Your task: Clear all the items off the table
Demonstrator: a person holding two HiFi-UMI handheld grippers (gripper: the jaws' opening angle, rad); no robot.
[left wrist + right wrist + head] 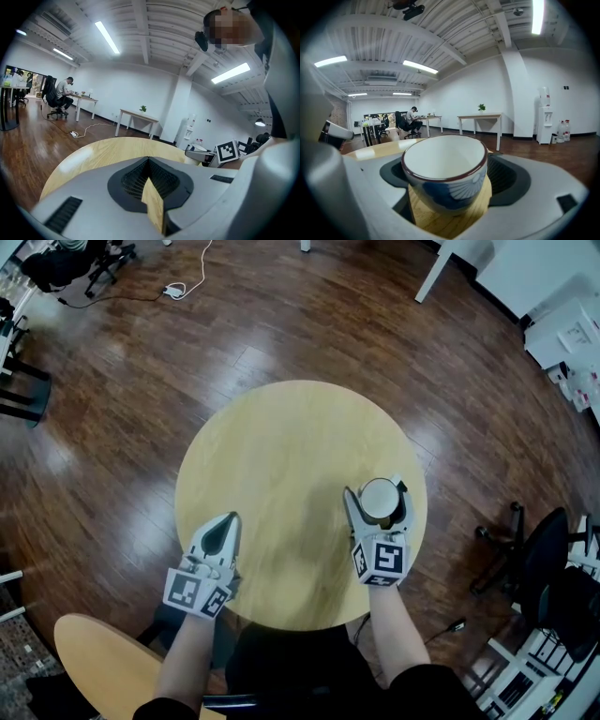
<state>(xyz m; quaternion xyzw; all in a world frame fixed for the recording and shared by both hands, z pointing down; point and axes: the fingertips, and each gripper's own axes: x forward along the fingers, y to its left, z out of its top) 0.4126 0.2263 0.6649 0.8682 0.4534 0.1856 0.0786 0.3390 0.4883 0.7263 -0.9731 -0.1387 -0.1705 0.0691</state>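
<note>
Forearms (185,652) and both grippers fill the near edge of the head view: the left gripper (225,523) hangs over the round table (281,427), and the right gripper (378,493) sits astride a cup (380,501) near the table's right rim. Nothing else lies on the wood

Left gripper view: jaws pressed together, nothing between them

Right gripper view: jaws clamp the blue-and-white cup by its sides, slightly tilted, tabletop beneath it. This looks like the last item in hand; the next move calls for carrying it clear of the rim, grip firm, cup level
</note>
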